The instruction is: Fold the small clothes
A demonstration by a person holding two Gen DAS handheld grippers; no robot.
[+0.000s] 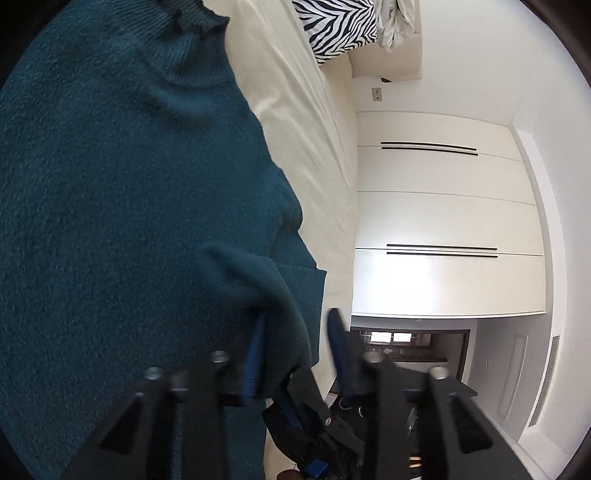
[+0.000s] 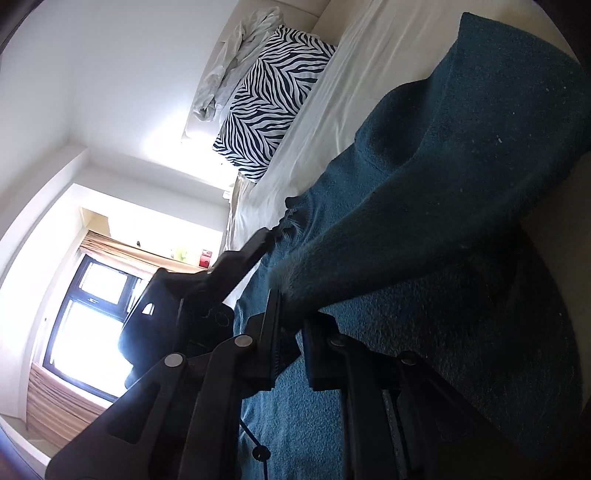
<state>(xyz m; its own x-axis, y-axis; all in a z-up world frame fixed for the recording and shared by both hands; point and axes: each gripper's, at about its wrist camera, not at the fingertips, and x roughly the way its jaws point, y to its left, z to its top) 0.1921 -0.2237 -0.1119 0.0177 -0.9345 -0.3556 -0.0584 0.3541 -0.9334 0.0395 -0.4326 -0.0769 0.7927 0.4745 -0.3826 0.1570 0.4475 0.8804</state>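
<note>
One teal knitted sweater (image 1: 122, 192) is seen spread on a cream-sheeted bed (image 1: 295, 92), its fuzzy fabric filling the left of the left wrist view, with a ribbed, frilled collar at the top. A sleeve cuff is draped over the left finger of the left gripper (image 1: 295, 347), whose blue-padded fingers (image 1: 338, 332) are held apart, so nothing is pinched. To the right, a zebra-striped pillow (image 1: 336, 26) and a crumpled white cloth (image 1: 397, 18) are seen at the head of the bed, with white wardrobe doors (image 1: 443, 221) beyond. In the right wrist view, a window (image 2: 92, 314) is seen at the left, and a fold of the sweater (image 2: 424, 229) is clamped between the fingers of the right gripper (image 2: 291, 321) and lifted above the rest of the garment, hiding part of it. No legible writing is shown.
</note>
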